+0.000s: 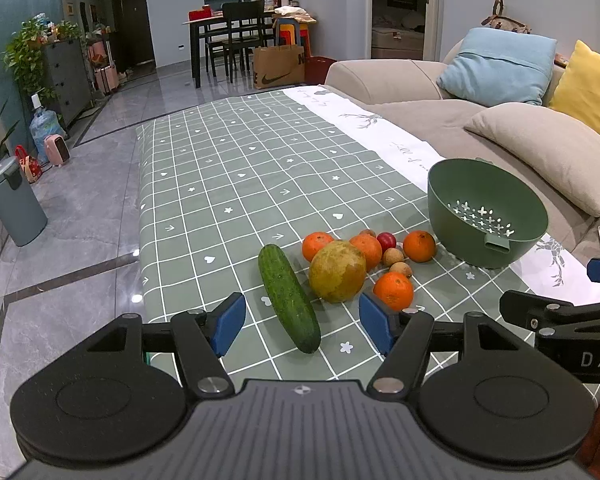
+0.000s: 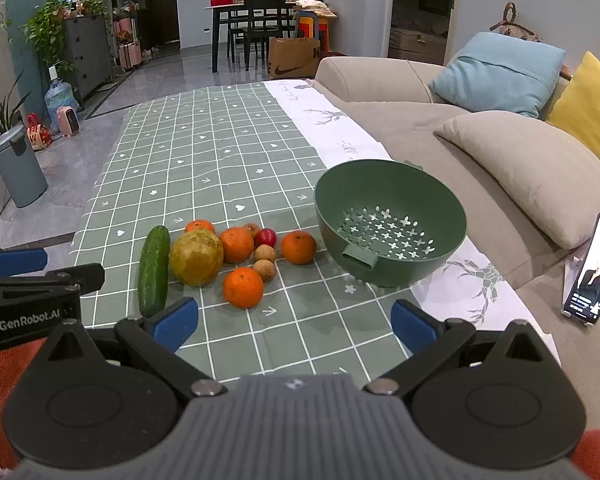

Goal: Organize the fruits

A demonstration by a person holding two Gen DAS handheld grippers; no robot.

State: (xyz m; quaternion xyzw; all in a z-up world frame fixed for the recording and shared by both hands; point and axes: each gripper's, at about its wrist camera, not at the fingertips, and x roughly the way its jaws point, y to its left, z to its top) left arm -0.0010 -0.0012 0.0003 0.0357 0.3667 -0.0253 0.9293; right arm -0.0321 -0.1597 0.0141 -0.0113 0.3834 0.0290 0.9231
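Observation:
A cucumber (image 1: 289, 297) (image 2: 154, 270), a large yellow-green fruit (image 1: 337, 271) (image 2: 196, 257), several oranges (image 1: 393, 290) (image 2: 243, 287), a red plum (image 1: 387, 241) (image 2: 266, 237) and small brown fruits (image 1: 400, 268) (image 2: 264, 269) lie grouped on the green checked tablecloth (image 1: 228, 184) (image 2: 204, 152). An empty green colander bowl (image 1: 487, 211) (image 2: 390, 220) stands to their right. My left gripper (image 1: 302, 322) is open, just short of the cucumber's near end. My right gripper (image 2: 294, 322) is open and empty, near the table's front edge before the bowl.
A beige sofa (image 1: 440, 120) (image 2: 460, 140) with cushions runs along the table's right side. A phone (image 2: 590, 272) stands propped at the right. A grey bin (image 1: 14, 204) (image 2: 18, 168) stands on the floor to the left. A dining table with chairs (image 1: 240, 32) is far back.

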